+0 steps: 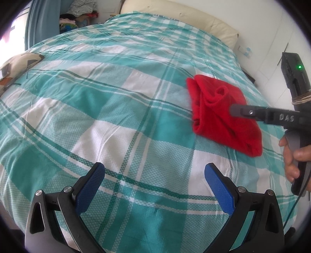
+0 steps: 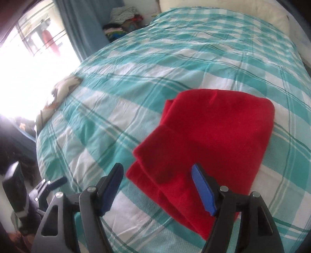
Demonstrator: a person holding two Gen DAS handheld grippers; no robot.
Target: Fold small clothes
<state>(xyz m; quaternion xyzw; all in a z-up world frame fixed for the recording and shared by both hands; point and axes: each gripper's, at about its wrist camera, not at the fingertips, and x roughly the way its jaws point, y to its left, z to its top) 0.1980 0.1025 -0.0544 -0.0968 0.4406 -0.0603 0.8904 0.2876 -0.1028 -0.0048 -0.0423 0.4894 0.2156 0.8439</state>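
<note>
A red garment (image 1: pixel 213 126) lies folded on the teal and white checked bedspread (image 1: pixel 116 97), right of the middle. In the right wrist view the red garment (image 2: pixel 213 126) fills the centre, with layered edges on its left side. My right gripper (image 2: pixel 157 167) hovers open over its near corner, and the blue pads (image 2: pixel 202 188) press on nothing. From the left wrist view one right finger (image 1: pixel 236 111) reaches over the cloth, held by a hand (image 1: pixel 291 157). My left gripper (image 1: pixel 153 167) stands open and empty above bare bedspread, left of the garment.
A cream pillow (image 1: pixel 175 19) lies at the head of the bed. A patterned cushion (image 1: pixel 15 68) rests at the bed's left edge. A pile of clothes (image 1: pixel 77 15) sits beyond the bed by a blue curtain (image 1: pixel 42 19). A bright window (image 2: pixel 29 68) is at the left.
</note>
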